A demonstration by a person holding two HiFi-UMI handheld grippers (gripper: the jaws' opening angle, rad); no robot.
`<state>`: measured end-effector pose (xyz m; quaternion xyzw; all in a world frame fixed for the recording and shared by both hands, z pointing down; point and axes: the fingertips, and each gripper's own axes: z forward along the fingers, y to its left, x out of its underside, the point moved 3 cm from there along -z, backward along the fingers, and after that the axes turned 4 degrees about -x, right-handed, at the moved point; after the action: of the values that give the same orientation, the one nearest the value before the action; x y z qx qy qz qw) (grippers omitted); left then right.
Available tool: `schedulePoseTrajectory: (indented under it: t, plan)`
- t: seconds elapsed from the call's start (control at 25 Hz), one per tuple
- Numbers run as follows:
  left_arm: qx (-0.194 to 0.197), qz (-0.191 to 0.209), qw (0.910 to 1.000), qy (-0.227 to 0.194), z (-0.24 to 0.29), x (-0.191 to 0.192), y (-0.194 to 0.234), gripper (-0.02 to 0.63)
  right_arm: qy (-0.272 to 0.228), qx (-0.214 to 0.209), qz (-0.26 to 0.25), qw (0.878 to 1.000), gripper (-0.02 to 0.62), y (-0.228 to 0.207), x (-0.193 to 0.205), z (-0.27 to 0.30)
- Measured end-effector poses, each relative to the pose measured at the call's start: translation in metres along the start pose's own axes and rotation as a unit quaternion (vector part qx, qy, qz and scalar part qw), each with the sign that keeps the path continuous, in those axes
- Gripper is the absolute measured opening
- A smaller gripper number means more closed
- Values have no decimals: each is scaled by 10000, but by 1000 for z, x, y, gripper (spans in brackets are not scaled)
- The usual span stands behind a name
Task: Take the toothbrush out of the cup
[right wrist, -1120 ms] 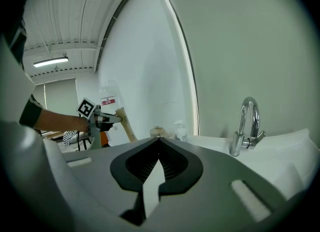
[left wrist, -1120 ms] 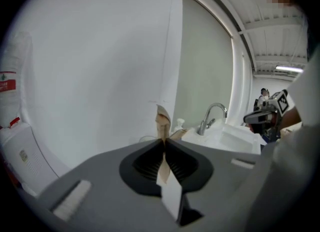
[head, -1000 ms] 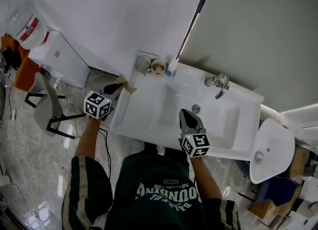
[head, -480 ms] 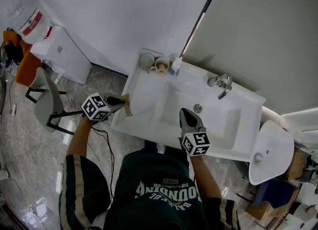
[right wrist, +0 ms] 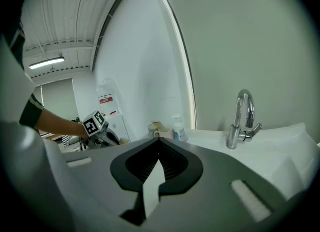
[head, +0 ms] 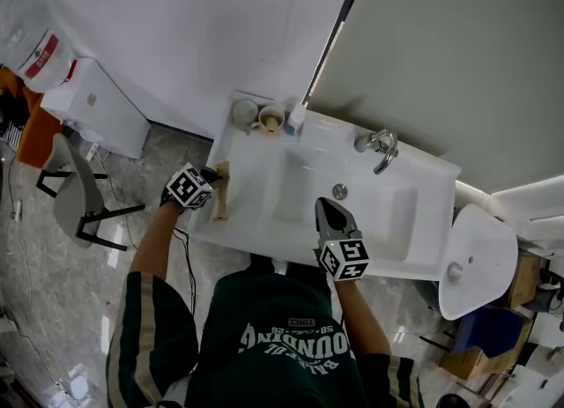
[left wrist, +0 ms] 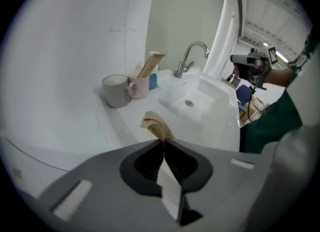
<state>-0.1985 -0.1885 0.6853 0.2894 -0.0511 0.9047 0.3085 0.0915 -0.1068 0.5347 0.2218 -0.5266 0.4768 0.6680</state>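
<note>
A toothbrush in a tan paper wrapper (head: 220, 191) (left wrist: 155, 125) is pinched in my left gripper (head: 211, 189) (left wrist: 163, 141), whose jaws are shut on it. It lies low along the left rim of the white sink (head: 264, 177); whether it touches the rim I cannot tell. At the sink's back left corner stand a grey mug (left wrist: 116, 90) (head: 244, 114) and a pink cup (left wrist: 138, 87) (head: 270, 118), which holds another tan wrapped brush (left wrist: 151, 64). My right gripper (head: 332, 211) (right wrist: 159, 140) hovers shut and empty over the basin's front.
A small blue bottle (head: 293, 118) stands beside the cups. The chrome faucet (head: 377, 144) (right wrist: 242, 118) rises at the back of the basin. A chair (head: 75, 196) and a white cabinet (head: 97, 102) stand left of the sink, a white toilet (head: 476, 256) at its right.
My left gripper has come down and in toward the sink's left rim with the wrapped toothbrush, which has gone from slanting upward to lying along the rim. The right gripper has stayed put.
</note>
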Motion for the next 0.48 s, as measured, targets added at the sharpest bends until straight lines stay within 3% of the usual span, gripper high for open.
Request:
schedulePoseTrajectory:
  t: [0.24, 0.48]
  plan:
    - [-436, -548, 9970, 324, 28, 9, 16, 60, 52, 189, 75, 9998, 2, -11, 5, -11]
    - [-801, -717, 9917, 708, 45, 22, 24, 60, 119, 325, 150, 9993, 2, -21, 12, -20]
